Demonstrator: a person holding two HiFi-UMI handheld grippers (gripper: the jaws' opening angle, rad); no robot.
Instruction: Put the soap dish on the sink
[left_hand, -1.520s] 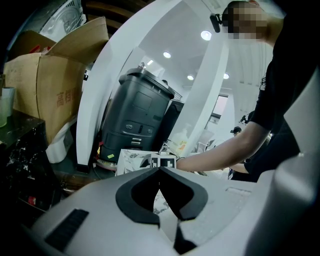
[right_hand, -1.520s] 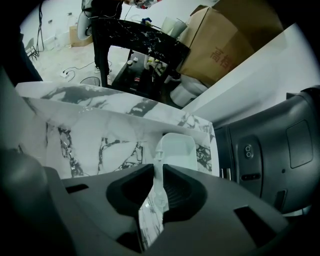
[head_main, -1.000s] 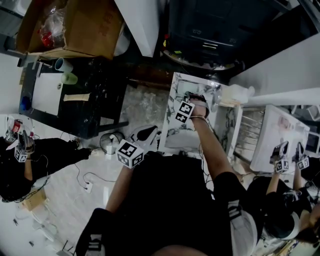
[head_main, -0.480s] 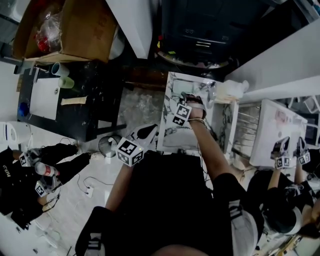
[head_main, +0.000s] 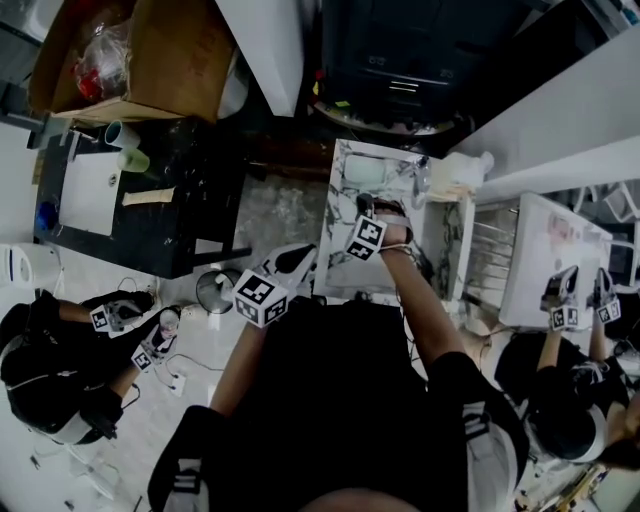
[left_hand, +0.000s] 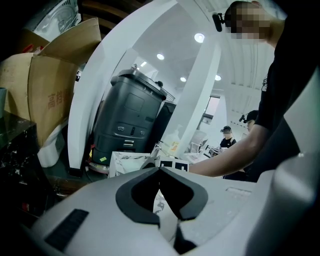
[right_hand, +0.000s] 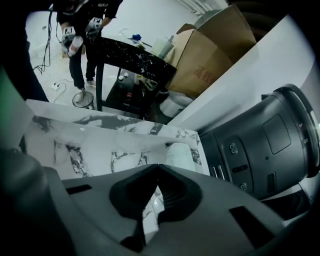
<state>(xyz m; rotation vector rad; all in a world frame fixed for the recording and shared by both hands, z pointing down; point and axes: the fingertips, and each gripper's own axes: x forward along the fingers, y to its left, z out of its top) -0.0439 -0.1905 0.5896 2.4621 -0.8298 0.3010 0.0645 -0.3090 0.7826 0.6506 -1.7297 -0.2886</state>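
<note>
Placing step, judged done: the soap dish (right_hand: 179, 156) lies on the sink's marble worktop (right_hand: 100, 150), at twelve o'clock of the right tongs (right_hand: 159, 166) (just closed, pressed together, empty). Left tongs (left_hand: 160, 169) also pressed together. Next move: withdraw without nudging the dish.

A white marble tabletop (head_main: 338, 268) with dark veins carries a pale soap dish (head_main: 364, 172) lying flat at its far end, close to the far edge.
</note>
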